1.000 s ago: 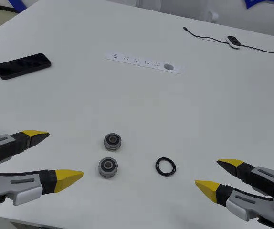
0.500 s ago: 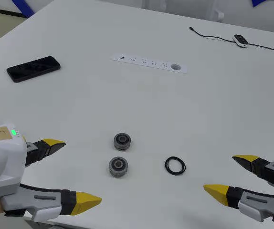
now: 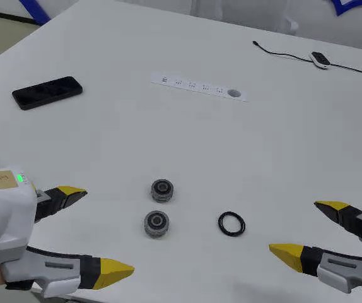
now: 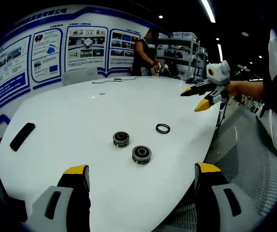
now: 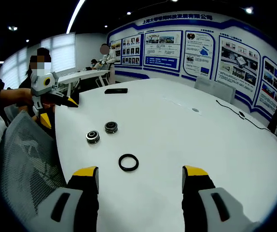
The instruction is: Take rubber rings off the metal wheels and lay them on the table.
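Two small metal wheels lie on the white table: one [image 3: 162, 190] farther from me, one [image 3: 156, 223] nearer. Both carry dark rubber rings, also seen as wheels [image 4: 121, 139] [image 4: 142, 153] in the left gripper view and wheels [image 5: 111, 127] [image 5: 92, 137] in the right gripper view. A loose black rubber ring [image 3: 231, 223] [image 4: 163, 128] [image 5: 128, 162] lies flat to their right. My left gripper [image 3: 99, 230] [image 4: 141, 173] hovers open at the near left edge. My right gripper [image 3: 307, 230] [image 5: 139, 173] hovers open at the near right, short of the ring.
A black phone [image 3: 47, 92] lies at the far left. A white power strip [image 3: 198, 87] sits mid-table, and a cable with a small remote [image 3: 320, 59] runs along the far right. A mesh chair back [image 5: 22, 159] stands by the table edge. A person stands beyond the table.
The head camera shifted slightly. The right gripper has drifted a little down and right; the left gripper has hardly moved. Wheels and ring lie as before.
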Tool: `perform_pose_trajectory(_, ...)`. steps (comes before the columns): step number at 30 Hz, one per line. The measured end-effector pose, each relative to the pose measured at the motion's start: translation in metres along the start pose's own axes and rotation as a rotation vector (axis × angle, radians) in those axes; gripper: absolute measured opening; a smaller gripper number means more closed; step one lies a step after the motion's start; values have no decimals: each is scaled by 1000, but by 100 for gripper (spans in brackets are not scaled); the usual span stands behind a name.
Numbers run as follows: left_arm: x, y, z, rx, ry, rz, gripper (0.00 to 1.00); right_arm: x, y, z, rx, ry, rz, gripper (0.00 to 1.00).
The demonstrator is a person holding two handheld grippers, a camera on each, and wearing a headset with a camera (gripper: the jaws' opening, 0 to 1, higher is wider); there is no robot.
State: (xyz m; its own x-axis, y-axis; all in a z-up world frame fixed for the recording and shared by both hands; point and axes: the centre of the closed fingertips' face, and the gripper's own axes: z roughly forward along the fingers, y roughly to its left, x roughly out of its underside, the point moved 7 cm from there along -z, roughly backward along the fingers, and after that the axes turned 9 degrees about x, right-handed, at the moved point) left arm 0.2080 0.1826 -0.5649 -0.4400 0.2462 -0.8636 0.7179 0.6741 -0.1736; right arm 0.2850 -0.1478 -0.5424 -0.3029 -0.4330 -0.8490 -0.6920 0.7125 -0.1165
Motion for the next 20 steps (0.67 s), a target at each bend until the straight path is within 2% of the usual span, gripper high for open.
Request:
perform_pose_trajectory(5, -4, 2, 2, -12, -10, 1, 91, -3, 3, 3, -7, -10, 12, 71)
perform_pose_trajectory(9, -7, 5, 3, -24, -23, 8, 90, -4, 9, 8, -33, -14, 34, 70)
perform_pose_trajectory(20, -7, 8, 6, -10, -1, 25, 89, -8, 14, 14, -51, -15, 34, 70)
